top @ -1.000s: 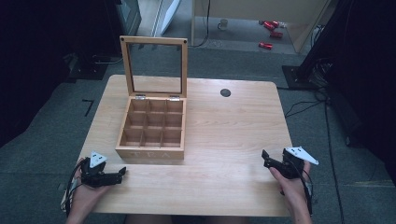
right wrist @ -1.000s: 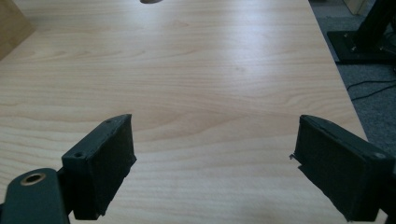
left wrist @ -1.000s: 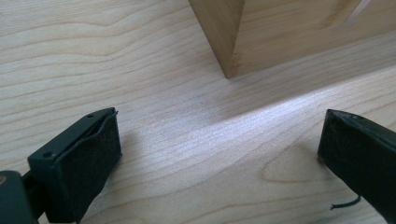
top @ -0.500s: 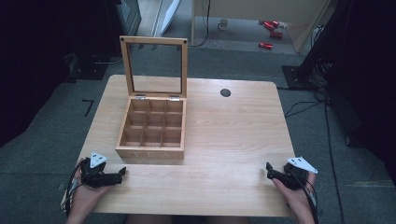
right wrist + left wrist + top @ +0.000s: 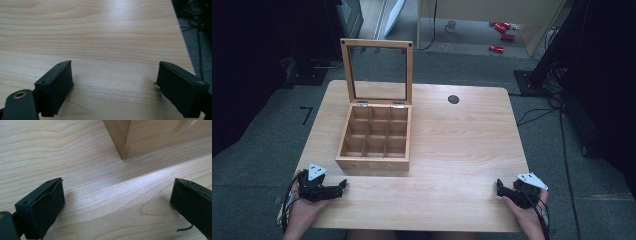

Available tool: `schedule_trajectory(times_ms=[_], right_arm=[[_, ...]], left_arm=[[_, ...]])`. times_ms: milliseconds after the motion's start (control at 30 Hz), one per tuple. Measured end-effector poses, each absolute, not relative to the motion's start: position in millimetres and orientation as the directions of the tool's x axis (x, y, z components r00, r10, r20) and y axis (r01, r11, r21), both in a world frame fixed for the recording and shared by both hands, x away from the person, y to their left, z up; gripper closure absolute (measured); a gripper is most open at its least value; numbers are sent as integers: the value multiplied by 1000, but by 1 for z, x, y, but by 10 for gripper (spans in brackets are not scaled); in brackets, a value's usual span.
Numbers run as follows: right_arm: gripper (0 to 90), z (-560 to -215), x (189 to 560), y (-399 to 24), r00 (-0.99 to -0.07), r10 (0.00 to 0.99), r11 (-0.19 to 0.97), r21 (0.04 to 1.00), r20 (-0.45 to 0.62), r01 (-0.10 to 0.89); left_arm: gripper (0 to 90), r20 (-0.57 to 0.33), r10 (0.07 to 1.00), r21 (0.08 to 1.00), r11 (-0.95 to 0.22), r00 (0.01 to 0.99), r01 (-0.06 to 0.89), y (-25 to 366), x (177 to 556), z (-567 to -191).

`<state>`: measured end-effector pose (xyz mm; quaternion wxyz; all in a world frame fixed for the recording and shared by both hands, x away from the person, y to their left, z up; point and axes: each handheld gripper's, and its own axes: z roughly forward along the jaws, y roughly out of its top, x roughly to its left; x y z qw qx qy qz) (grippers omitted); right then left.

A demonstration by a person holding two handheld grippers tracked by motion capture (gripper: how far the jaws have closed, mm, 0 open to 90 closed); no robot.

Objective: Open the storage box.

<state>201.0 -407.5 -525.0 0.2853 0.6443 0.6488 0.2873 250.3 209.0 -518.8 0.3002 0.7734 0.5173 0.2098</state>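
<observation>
A wooden tea box (image 5: 374,145) with nine empty compartments sits on the left half of the table (image 5: 462,145); its glass-paned lid (image 5: 377,72) stands upright at the back. My left gripper (image 5: 343,186) rests on the table's front left corner, pointing right, just below the box's front left corner (image 5: 125,145). Its jaws stand wide apart over bare wood, so the left gripper (image 5: 117,202) is open. My right gripper (image 5: 499,186) lies at the front right corner, pointing left. The right gripper (image 5: 115,85) is open with nothing between its jaws.
A small dark round hole (image 5: 453,99) lies in the tabletop behind the box to the right. The table's right edge (image 5: 183,42) runs close beside my right gripper. Grey floor with cables (image 5: 542,112) surrounds the table; red items (image 5: 499,35) lie on the floor far back.
My right gripper has come down and toward the table's front edge, now resting low at the front right corner. The left gripper and the box have stayed put.
</observation>
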Motion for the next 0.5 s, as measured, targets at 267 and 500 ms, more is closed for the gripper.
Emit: schedule_trajectory(times_ms=[267, 500], right_arm=[[137, -525, 202, -409, -23, 999, -5, 734, 28, 679], [137, -525, 202, -409, -24, 999, -5, 734, 29, 679]], left_arm=[[0, 14, 926, 682, -284, 376, 674, 209, 250, -519], [0, 13, 926, 682, -284, 376, 674, 209, 250, -519]])
